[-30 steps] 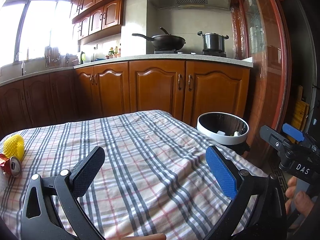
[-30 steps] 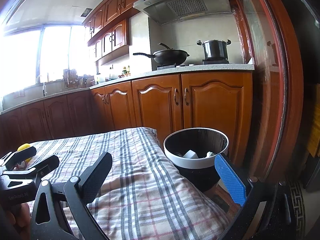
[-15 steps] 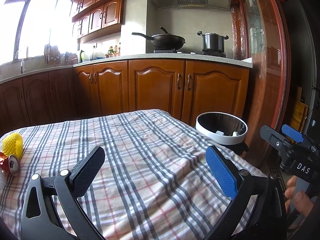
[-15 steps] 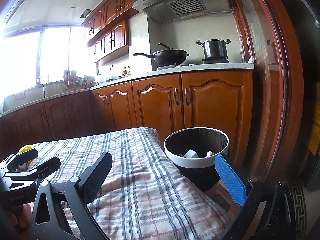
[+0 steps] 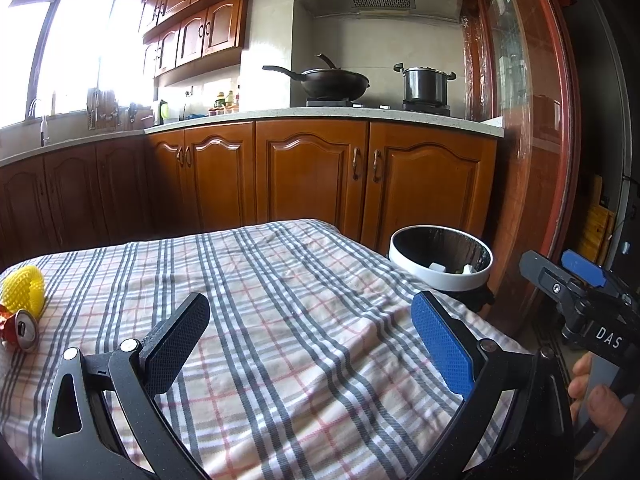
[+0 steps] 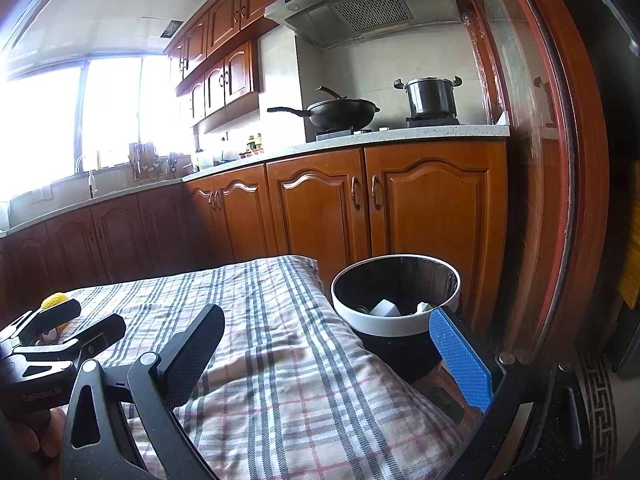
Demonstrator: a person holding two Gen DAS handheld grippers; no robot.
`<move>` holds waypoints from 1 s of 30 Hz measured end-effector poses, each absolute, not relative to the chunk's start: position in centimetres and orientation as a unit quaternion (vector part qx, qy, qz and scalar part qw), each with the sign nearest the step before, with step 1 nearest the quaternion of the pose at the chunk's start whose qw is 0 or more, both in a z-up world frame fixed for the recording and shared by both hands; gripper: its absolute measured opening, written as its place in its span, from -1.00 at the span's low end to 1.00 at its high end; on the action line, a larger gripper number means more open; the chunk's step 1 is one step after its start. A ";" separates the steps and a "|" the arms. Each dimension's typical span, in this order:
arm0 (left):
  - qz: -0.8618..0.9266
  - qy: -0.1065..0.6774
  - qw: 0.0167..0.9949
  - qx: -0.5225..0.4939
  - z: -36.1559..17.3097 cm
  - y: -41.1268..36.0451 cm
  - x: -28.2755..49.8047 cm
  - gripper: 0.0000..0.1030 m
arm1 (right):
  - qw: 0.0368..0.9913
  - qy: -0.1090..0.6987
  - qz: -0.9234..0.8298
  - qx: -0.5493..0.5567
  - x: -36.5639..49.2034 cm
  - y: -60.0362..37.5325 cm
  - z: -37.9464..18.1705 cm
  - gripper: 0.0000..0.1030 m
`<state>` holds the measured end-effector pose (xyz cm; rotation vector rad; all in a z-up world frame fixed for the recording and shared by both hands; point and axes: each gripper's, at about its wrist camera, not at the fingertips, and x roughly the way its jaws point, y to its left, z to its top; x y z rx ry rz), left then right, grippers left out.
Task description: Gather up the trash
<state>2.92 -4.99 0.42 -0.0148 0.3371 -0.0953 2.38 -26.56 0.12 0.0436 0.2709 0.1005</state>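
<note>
Two grippers hover level above the plaid tablecloth [image 5: 280, 320], each with its fingers spread wide and nothing between them. On the left gripper [image 5: 310, 338], one pad is black and ribbed, the other blue with a fine dimpled texture; the right gripper [image 6: 326, 354] carries the same pair. At the right edge of the left wrist view, a hand [image 5: 596, 398] wraps the right gripper's handle, thumb and fingertip showing. At the table's far left sit a yellow foam fruit net [image 5: 24, 290], meshy and rounded, and just beside it a crushed red drink can [image 5: 22, 328] lying on its side, silver top facing the camera. Off the table's right corner stands a round trash bin [image 6: 396, 322], white rim over a dark body, with pale scraps inside. Glossy wooden cabinets [image 5: 312, 176] line the background.
</note>
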 end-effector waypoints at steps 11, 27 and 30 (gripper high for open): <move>-0.051 0.169 0.984 -0.005 0.5 -5.3 2.8 1.00 | 0.989 0.133 0.052 0.026 2.2 -26.6 0.3 1.00; -0.052 0.174 0.983 -0.005 0.4 -5.4 3.4 1.00 | 0.989 0.133 0.056 0.031 2.2 -26.6 0.6 1.00; -0.052 0.174 0.983 -0.005 0.4 -5.3 3.4 1.00 | 0.989 0.133 0.057 0.031 2.2 -26.6 0.6 1.00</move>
